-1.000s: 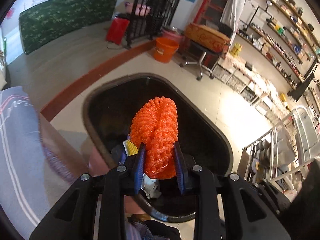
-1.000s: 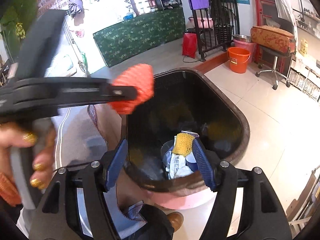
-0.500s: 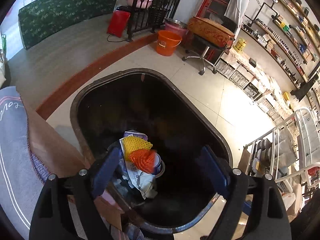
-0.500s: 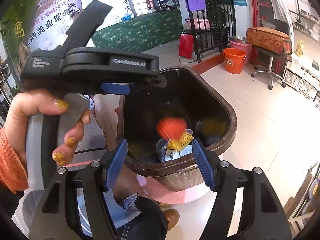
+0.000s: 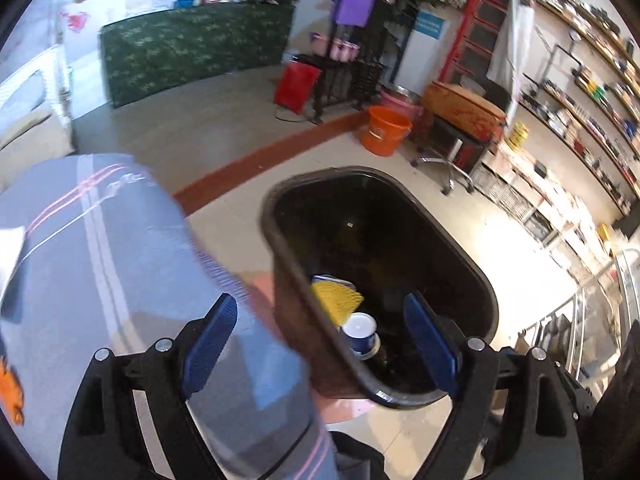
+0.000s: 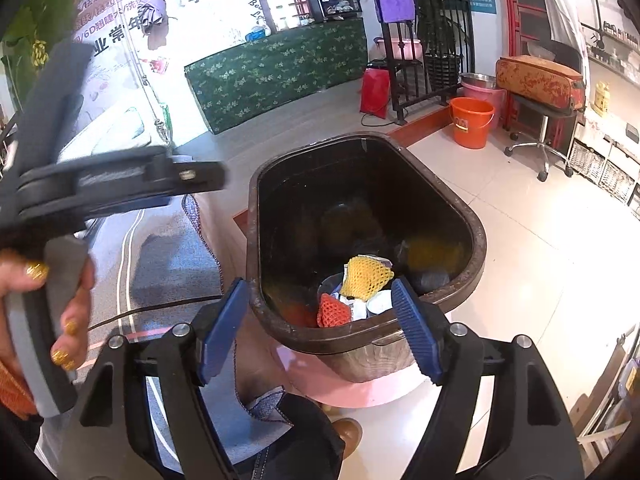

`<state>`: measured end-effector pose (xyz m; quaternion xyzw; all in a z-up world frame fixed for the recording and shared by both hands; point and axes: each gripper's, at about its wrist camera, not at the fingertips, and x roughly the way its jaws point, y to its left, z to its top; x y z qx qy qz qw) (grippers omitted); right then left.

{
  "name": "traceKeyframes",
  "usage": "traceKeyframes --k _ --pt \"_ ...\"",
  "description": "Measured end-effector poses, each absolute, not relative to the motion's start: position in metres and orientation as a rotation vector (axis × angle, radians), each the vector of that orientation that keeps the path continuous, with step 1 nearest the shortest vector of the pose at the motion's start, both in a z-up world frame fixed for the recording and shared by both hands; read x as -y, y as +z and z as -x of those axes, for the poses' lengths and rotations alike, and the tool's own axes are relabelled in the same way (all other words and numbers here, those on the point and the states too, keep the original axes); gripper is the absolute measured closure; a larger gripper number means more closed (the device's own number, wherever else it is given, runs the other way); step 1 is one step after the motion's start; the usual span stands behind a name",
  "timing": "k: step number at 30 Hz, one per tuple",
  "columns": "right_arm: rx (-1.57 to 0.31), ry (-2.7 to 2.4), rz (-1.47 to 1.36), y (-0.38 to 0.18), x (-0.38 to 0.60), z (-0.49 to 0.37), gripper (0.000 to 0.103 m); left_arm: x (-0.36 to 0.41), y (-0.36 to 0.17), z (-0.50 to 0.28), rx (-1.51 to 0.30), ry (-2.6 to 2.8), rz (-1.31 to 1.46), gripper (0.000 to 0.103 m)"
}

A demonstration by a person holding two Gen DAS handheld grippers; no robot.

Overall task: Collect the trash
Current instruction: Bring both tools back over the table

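Since the earlier frames the orange foam net point(image 6: 334, 311) has left the left gripper point(image 5: 324, 344) and now lies inside the trash bin point(image 6: 478, 236), low against the near wall, beside the yellow foam net point(image 6: 366, 276). Left gripper's jaws have just been opening and now stand wide with nothing between them; that view has shifted off the bin's middle toward its left rim, over a grey-blue striped cloth point(image 5: 120, 264).

Right gripper point(image 6: 320, 330) spread too, jaws just opened a little further, nothing gripped; it points down at the bin's near rim, which shows between its 2 blue ribbed pads point(image 6: 416, 332).

Left hand point(image 6: 48, 304), seen from the right wrist view, wraps the grey handle of its tool at the left edge, fingers curled, gold glittered nails, an orange cuff at the wrist. The tool's black body reaches level toward the bin, blurred.

Bin: dark brown, glossy plastic, rounded-rectangle mouth with a rolled lip, standing on something pink. Inside: both nets of open foam mesh, crumpled white wrappers, and a small blue-and-white cup point(image 5: 360, 334) on its side.

Floor of pale glossy tile. Well apart stands an orange plastic bucket point(image 6: 472, 122).
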<state>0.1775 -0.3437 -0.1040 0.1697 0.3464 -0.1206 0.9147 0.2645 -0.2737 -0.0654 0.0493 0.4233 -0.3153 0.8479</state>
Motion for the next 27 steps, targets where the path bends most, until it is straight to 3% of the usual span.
traceKeyframes --k 6,27 --pt "-0.716 -0.256 -0.350 -0.102 0.339 -0.178 0.022 0.239 -0.054 -0.257 -0.864 -0.619 -0.060 0.017" --pt "-0.776 0.020 -0.253 -0.085 0.226 -0.222 0.020 0.061 -0.054 -0.234 -0.824 -0.279 0.039 0.014"
